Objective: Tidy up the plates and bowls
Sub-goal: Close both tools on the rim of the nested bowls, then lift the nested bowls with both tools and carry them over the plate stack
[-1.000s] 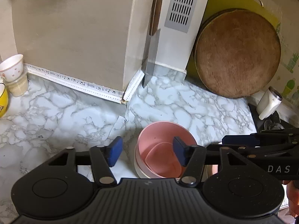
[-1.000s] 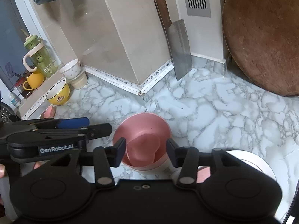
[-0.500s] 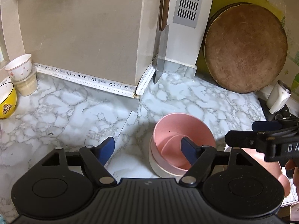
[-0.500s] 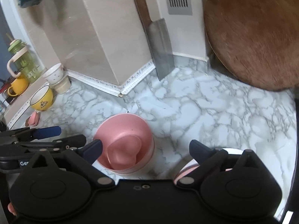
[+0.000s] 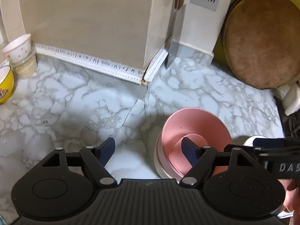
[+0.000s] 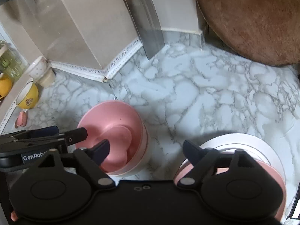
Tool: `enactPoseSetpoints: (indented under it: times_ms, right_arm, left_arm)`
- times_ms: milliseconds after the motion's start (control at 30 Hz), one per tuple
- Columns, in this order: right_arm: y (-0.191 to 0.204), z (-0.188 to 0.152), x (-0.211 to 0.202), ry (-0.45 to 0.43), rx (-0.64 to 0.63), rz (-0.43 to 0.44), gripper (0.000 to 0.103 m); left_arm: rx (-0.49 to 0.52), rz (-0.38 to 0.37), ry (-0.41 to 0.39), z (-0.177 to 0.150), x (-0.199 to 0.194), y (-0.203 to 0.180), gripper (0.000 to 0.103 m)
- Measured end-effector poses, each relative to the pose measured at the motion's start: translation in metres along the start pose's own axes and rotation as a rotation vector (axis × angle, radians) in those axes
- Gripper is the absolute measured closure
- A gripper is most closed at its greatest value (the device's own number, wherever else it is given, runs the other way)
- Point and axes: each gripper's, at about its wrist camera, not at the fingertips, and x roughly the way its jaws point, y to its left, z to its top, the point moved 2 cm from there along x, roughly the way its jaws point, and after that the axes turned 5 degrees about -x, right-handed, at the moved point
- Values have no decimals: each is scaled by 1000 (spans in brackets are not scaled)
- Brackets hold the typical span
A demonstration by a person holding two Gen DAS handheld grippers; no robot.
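Pink bowls point(image 5: 195, 131) now farther right.

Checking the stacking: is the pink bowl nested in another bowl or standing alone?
Nested. The pink bowl sits upright inside a white bowl, whose wall shows beneath its rim.

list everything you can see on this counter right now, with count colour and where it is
pink bowls: nested stack, exact count unclear, counter centre
plates: white and pink stack, right of bowls
yellow bowl: one, far left
small cups: white on beige, back left
cleaver: one, steel, leaning on wall
round board: one, brown, back right
counter: grey-white marble
left claw: black, blue pads, open, nothing held
right claw: black, open between bowls and plates, jaws just narrowed
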Motion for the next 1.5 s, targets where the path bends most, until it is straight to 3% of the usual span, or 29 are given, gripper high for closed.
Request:
enactPoseSetpoints:
  times_ms: [167, 467, 567, 833, 1000, 1500]
  right_arm:
    - [1, 0, 10, 22, 13, -2, 29]
    - [1, 4, 20, 42, 30, -2, 56]
    - [2, 3, 23, 53, 24, -1, 63]
    - [5, 0, 31, 84, 39, 13, 70]
    - [6, -1, 32, 91, 59, 30, 82]
    - [10, -2, 21, 75, 50, 0, 84]
  left_arm:
    - [-26, 34, 31, 3, 14, -1, 26]
    - [-37, 56, 81, 6, 27, -6, 59]
    - [-53, 52, 107, 6, 32, -7, 64]
    - [-83, 24, 147, 3, 39, -6, 76]
    - [-62, 5, 152, 1, 38, -12, 90]
    - [-70, -2, 154, 2, 28, -15, 90]
